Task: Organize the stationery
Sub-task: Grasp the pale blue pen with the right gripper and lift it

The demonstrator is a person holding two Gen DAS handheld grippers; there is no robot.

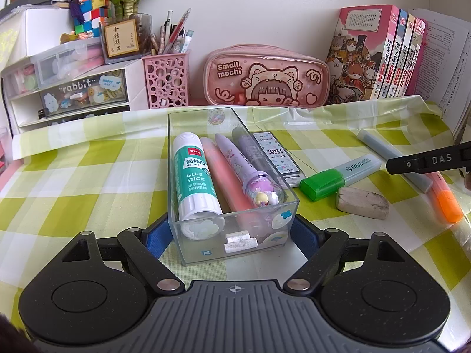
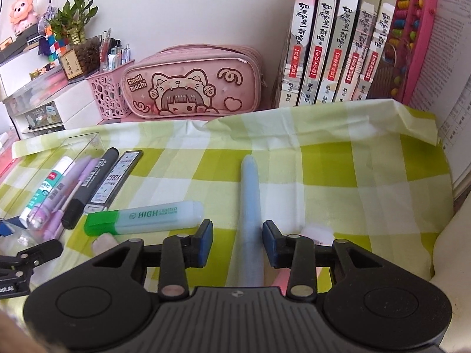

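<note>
While right claw (image 2: 238, 242) straddles it, blue pen (image 2: 249, 206) lengthwise, pointing away.

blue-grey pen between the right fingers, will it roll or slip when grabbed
The blue-grey pen looks round and smooth, so it may roll if nudged sideways. It seems stiff and light. The open right gripper straddles it, so closing should centre it.

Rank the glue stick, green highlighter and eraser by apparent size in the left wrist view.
1. Glue stick, though it lies nearer the camera, inside the clear box.
2. Green highlighter.
3. Eraser, clearly smallest.
</note>
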